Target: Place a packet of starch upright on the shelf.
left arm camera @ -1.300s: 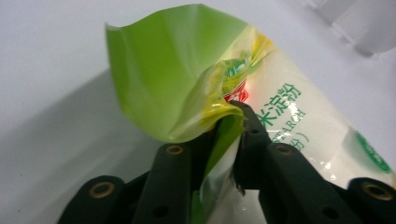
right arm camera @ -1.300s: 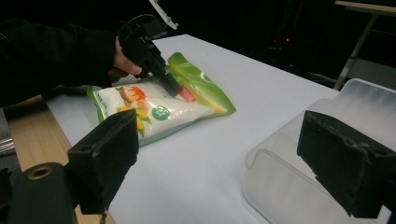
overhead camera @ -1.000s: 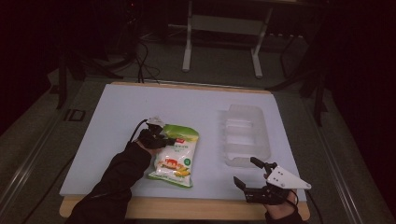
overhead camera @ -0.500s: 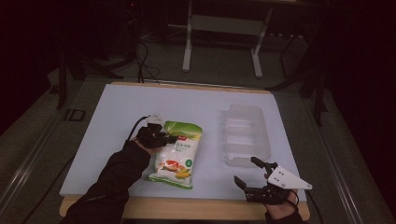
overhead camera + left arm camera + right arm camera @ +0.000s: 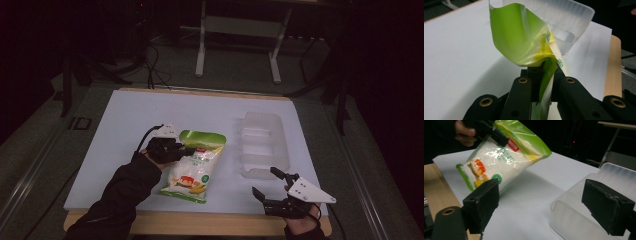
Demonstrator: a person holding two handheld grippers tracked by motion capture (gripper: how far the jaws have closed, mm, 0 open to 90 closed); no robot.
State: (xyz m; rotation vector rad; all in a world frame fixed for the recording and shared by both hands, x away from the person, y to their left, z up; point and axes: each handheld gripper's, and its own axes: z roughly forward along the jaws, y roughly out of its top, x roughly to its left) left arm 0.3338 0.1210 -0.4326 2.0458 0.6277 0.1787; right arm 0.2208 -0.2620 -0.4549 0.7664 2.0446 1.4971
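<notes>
Left tool (image 5: 187, 149) pinches the bag's (image 5: 192, 167) top, tray (image 5: 263, 145) at its 3 o'clock; right tool (image 5: 267, 182) spread.

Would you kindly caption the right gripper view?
Left gripper lifts a green bag beside the clear tray.

the left gripper (image 5: 187, 150) sits at the end of a dark-sleeved forearm that reaches in from the bottom left and angles toward the middle of the table; its jaws are clamped tight on the bag (image 5: 192, 162). the right gripper (image 5: 265, 182) rests low at the near right edge, jaws spread wide with nothing between them, pointing up and to the left.
</notes>
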